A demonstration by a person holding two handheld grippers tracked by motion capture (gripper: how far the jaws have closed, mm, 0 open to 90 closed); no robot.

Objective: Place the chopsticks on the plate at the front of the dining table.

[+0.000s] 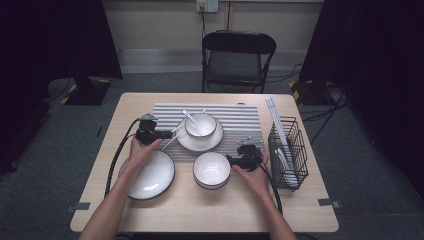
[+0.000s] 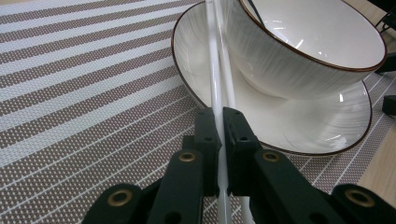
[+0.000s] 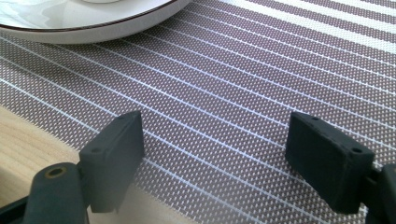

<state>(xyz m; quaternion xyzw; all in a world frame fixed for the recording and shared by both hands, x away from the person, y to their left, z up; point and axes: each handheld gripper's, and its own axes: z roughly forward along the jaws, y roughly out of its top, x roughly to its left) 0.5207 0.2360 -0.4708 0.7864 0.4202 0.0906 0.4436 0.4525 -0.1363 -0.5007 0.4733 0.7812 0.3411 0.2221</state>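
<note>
A pair of white chopsticks (image 2: 215, 56) lies on the left rim of a white plate (image 2: 327, 126), beside the dark-rimmed bowl (image 2: 303, 51) that stands on it. My left gripper (image 2: 220, 116) is shut on one of these chopsticks; the second stick lies close beside it. In the high view the left gripper (image 1: 165, 134) sits just left of that plate (image 1: 200, 142), whose bowl (image 1: 201, 125) holds a white spoon (image 1: 192, 119). My right gripper (image 3: 210, 135) is open with nothing between its jaws, low over the striped placemat (image 3: 243, 70). It (image 1: 235, 159) is beside an empty bowl (image 1: 211, 170).
A large empty plate (image 1: 150, 176) lies under the left hand at the table's front left. A black wire basket (image 1: 287, 152) with white utensils stands at the right edge. A folding chair (image 1: 237, 55) is behind the table.
</note>
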